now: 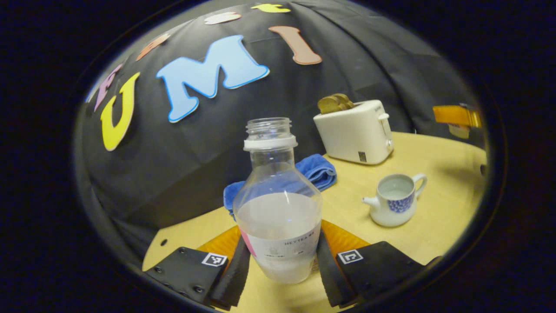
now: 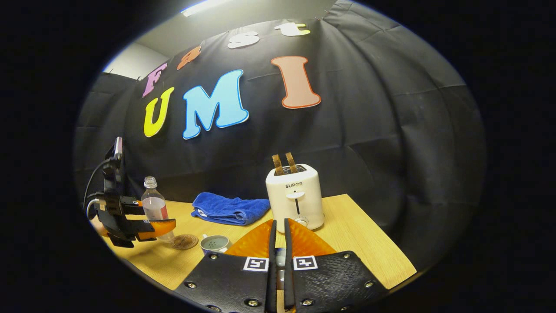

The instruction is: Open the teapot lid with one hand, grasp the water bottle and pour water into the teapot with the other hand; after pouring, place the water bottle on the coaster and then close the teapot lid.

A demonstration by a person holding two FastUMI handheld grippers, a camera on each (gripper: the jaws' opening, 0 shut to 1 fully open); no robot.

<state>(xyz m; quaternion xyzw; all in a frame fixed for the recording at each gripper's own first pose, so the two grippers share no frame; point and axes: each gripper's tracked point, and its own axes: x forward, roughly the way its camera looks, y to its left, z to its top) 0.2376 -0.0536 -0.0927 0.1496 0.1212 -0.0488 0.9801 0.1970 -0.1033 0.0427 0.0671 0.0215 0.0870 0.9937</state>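
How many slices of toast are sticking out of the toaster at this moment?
2. Both slices stand side by side in the slots on top of the white toaster, at the back of the table beside the blue towel. The left gripper view shows them overlapping.

We are logging: water bottle (image 1: 278, 204), uncapped, upright, part full of cloudy liquid, sitting between the left gripper (image 1: 281, 271) jaws, which are flanking its base. Teapot (image 1: 395, 201), lid off, is standing to the right on the surface (image 1: 438, 217). Blue towel (image 1: 319, 171) and toaster (image 1: 355, 130) are lying behind.
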